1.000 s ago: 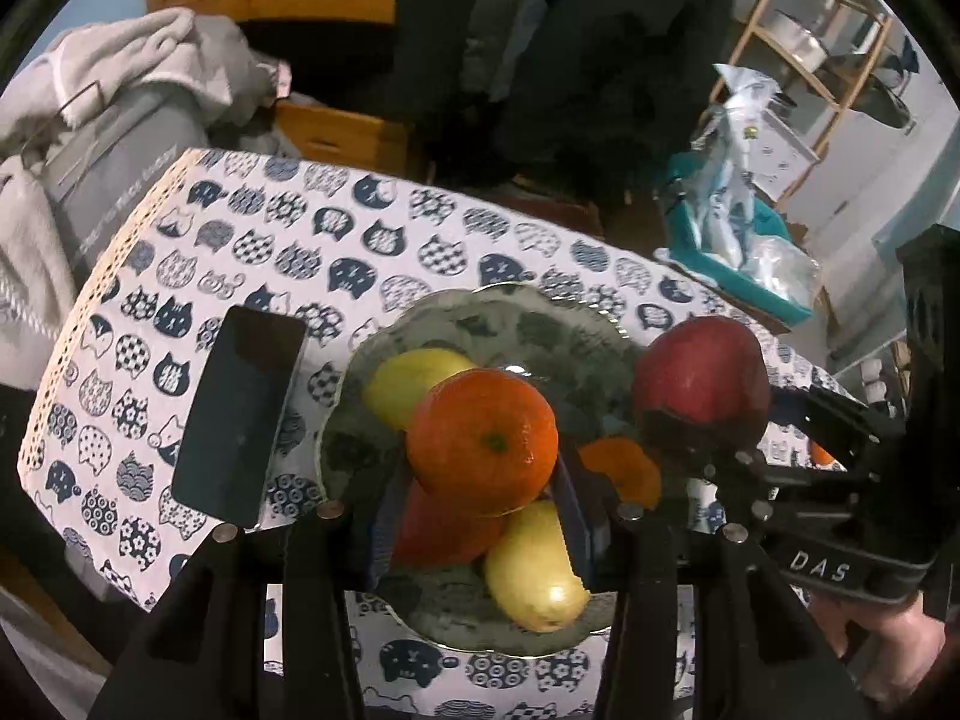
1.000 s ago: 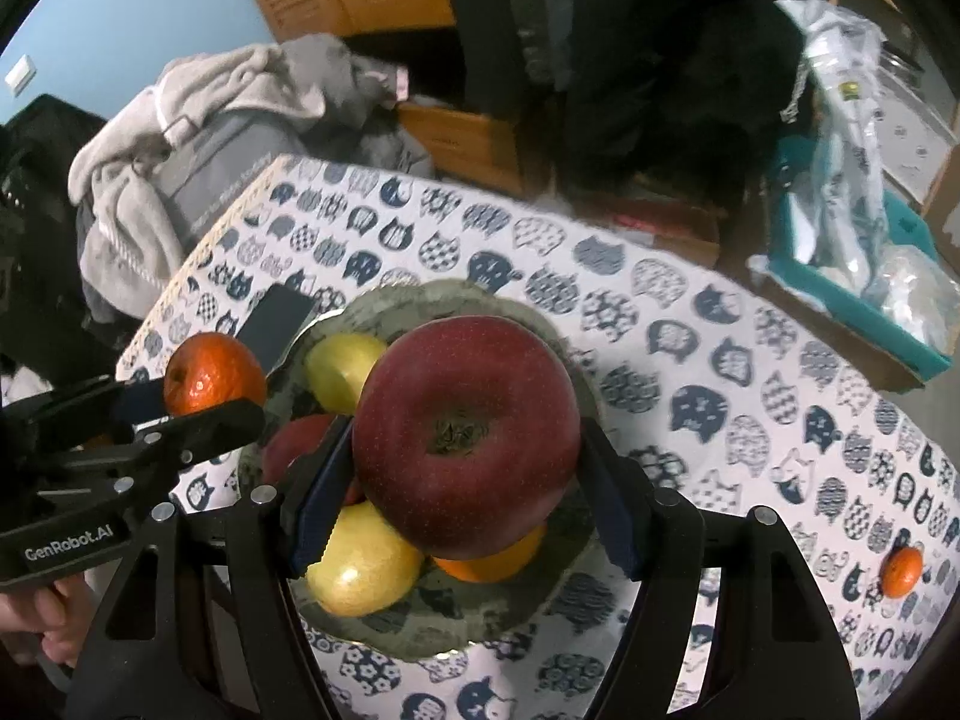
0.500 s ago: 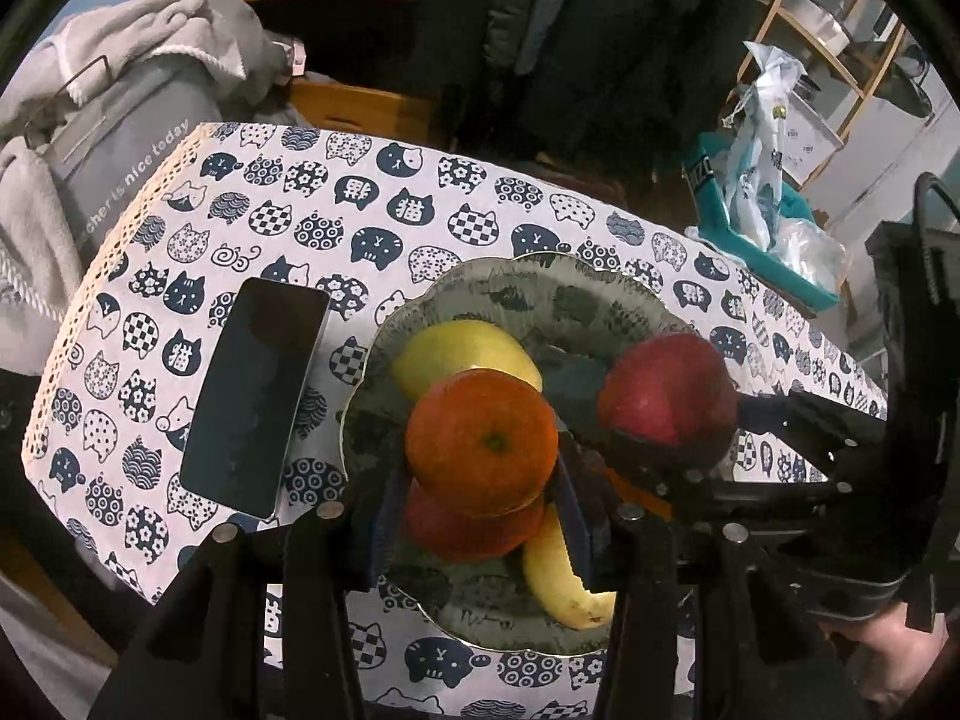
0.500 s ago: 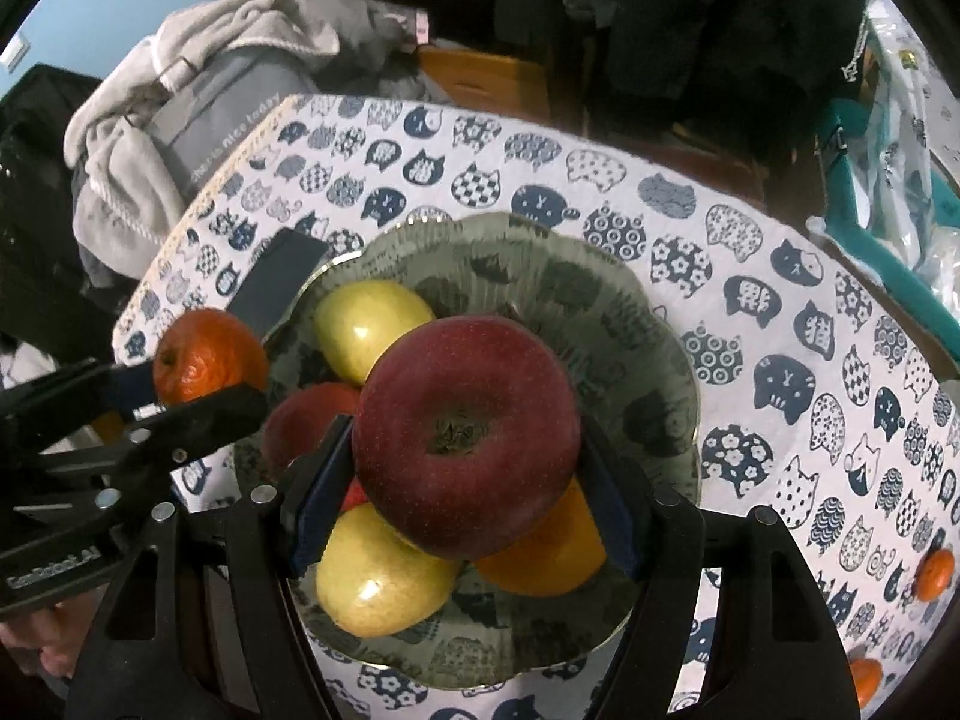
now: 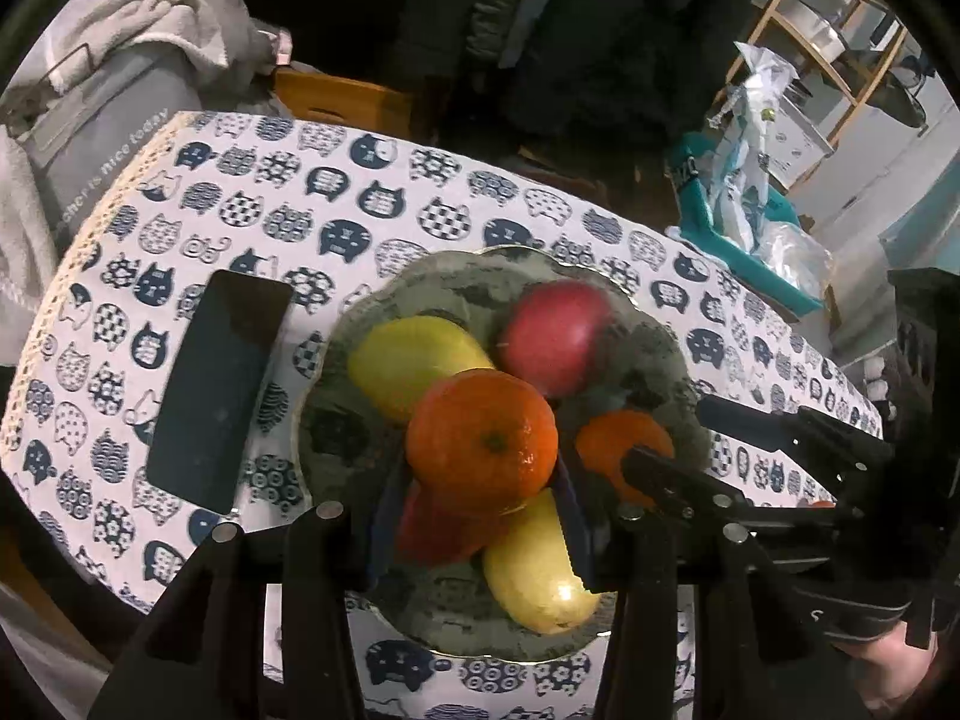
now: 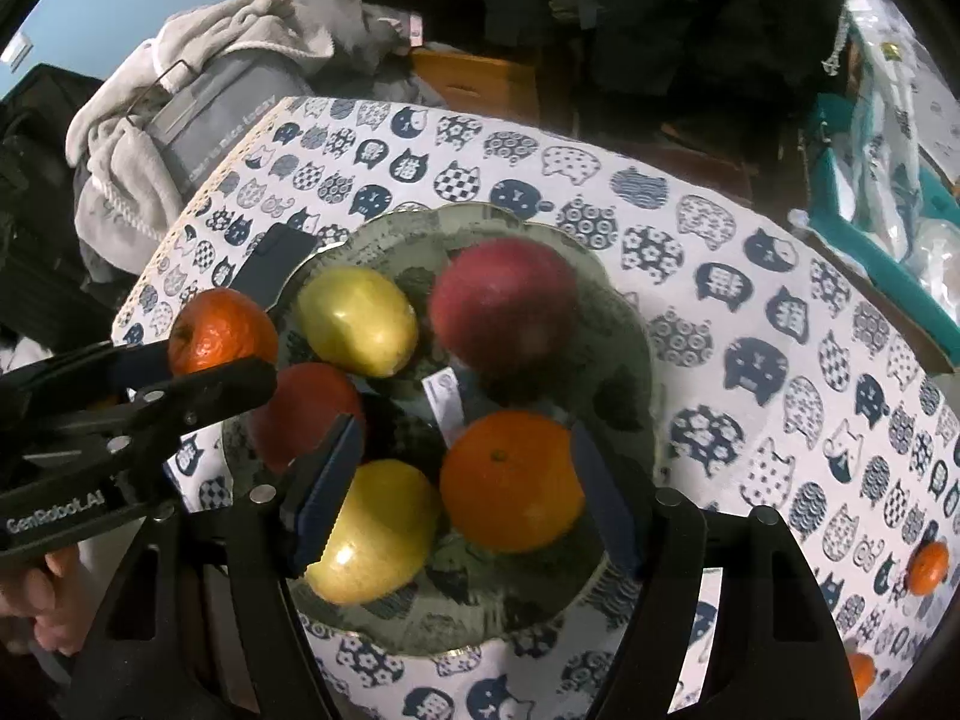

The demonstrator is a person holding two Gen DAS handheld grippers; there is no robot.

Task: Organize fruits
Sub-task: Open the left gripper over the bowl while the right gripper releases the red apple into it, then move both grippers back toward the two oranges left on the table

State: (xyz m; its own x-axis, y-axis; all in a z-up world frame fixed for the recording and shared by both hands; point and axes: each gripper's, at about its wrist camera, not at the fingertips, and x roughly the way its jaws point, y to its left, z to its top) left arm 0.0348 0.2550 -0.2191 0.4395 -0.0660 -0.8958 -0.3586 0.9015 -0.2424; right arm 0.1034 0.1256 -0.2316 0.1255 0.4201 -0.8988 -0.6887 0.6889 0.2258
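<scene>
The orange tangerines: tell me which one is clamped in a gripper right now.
The orange tangerine between the left gripper fingers, above the grey plate. Another lies on the plate; others sit loose on the cloth.

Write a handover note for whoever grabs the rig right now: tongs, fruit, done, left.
Left tongs: shut on an orange, held over the near left side of the plate.
Right tongs: open and empty, over the plate.
On the plate: large red apple at the far side, second orange, two yellow fruits, smaller red fruit.
Done: five fruits are plated.
Left: set the held orange down, then collect the small oranges lying on the tablecloth at the right.
Note: a phone lies just left of the plate.
</scene>
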